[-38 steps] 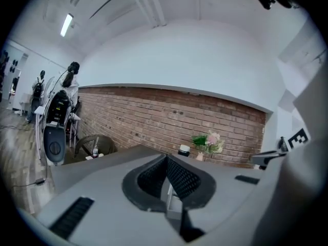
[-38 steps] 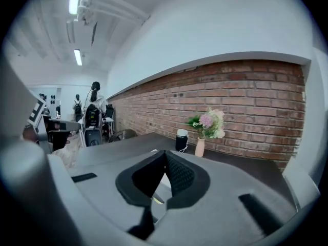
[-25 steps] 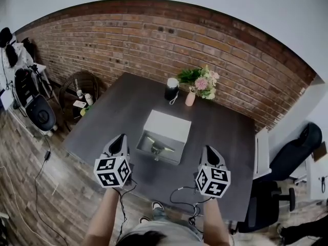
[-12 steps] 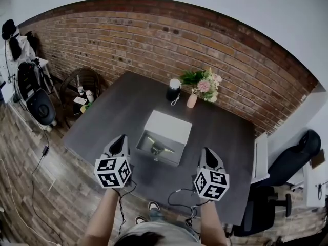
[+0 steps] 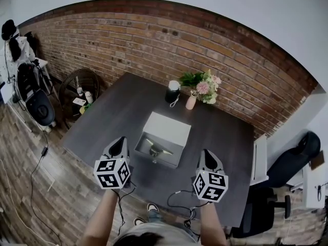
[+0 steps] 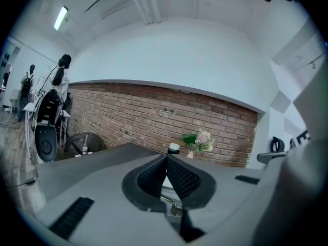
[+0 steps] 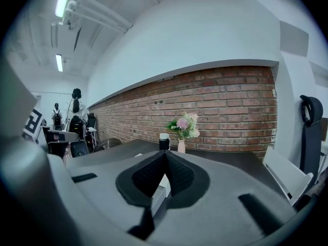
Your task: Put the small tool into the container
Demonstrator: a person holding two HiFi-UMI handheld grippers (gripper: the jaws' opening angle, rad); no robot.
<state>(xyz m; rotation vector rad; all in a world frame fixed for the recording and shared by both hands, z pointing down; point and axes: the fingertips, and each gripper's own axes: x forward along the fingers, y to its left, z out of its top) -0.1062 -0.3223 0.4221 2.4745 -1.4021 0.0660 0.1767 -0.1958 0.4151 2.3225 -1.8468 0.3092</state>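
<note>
Left gripper (image 5: 121,138) and right gripper (image 5: 206,152) both sit closed and empty at the near edge of the table (image 5: 123,111), and the small tool (image 5: 155,150) looks to be inside the open box (image 5: 160,160) mid-table, so the risk is a closed-jaw reach shoving the box or knocking the tool out.

**Three cams, one table (image 5: 113,122): one up high, two down low**

Head view hangs way above and looks steeply down, far enough off to catch the whole top plus the brick wall (image 5: 154,32) behind it. The left gripper (image 5: 119,140) view and right gripper (image 5: 207,153) view sit low by the near edge, roughly level with the tabletop. Each looks along its own jaws toward that wall, one from the left side, one from the right. All three share the wall, the flowers (image 5: 203,84) and the dark jar (image 5: 173,91) at the far end.
</note>
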